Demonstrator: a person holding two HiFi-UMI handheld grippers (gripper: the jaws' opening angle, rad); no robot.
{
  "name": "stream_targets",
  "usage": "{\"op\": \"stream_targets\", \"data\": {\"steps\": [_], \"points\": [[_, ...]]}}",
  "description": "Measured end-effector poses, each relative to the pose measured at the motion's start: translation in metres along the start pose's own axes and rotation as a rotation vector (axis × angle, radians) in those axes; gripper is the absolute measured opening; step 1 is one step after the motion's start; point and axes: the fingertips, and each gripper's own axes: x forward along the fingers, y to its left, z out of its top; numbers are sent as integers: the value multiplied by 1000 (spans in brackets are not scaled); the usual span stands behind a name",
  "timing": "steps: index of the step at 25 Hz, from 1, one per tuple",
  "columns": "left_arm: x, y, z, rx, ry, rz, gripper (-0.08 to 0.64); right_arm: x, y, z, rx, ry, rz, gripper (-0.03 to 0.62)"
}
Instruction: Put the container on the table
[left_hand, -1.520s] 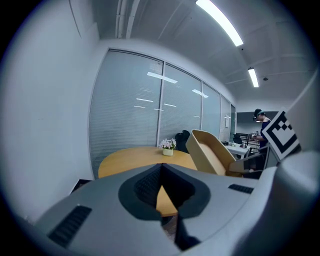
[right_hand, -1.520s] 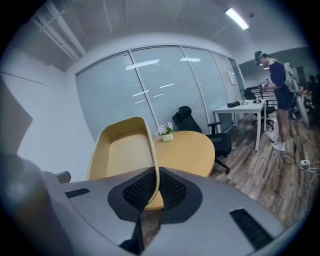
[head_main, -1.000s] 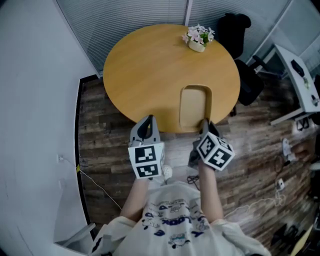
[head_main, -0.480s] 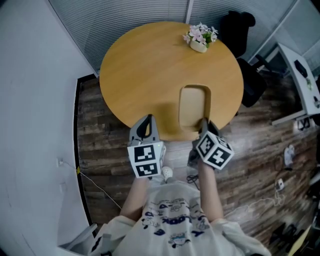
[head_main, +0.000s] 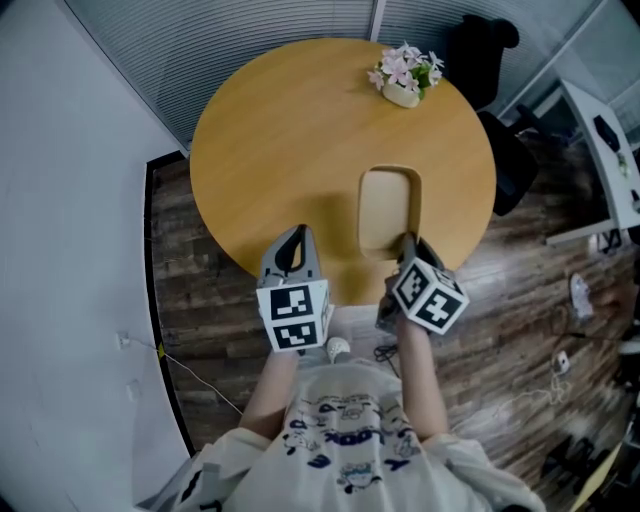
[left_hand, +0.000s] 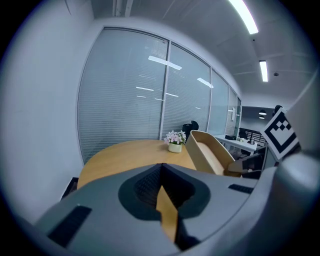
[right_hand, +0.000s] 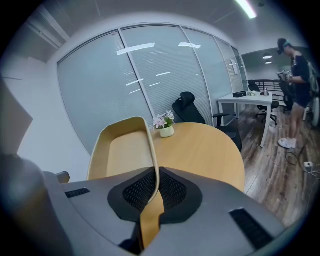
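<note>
While right gripper (head_main: 405, 244) jaws clamp container (head_main: 389, 208) rim | long axis toward flowerpot (head_main: 403, 94) | left gripper (head_main: 291, 250) jaws together

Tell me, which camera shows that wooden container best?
The head view: it shows almost the whole container from above, over the round table, its near end held by the right tongs. The right gripper view shows only its inside and the clamped rim; the left gripper view shows it side-on, tilted.

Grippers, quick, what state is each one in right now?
Left gripper: jaws shut, holding nothing.
Right gripper: jaws shut on the rim of the container.
</note>
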Motion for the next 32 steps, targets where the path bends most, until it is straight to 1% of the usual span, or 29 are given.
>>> {"op": "stream_targets", "data": {"steps": [9,15,25,32], "points": [[53,12,-5,2,69,-37,3,47,-5,-3,20,61,-59,18],[81,17,-19,-4,128,-55,3,70,-12,-12,27,111,-96,18],[111,24,-47,-20,212,-73,3,99,-23,-37,35,193,-143,18],[121,26,-73,-28,270,-84,3,113,-32,-62,45,254,-174,18]]}}
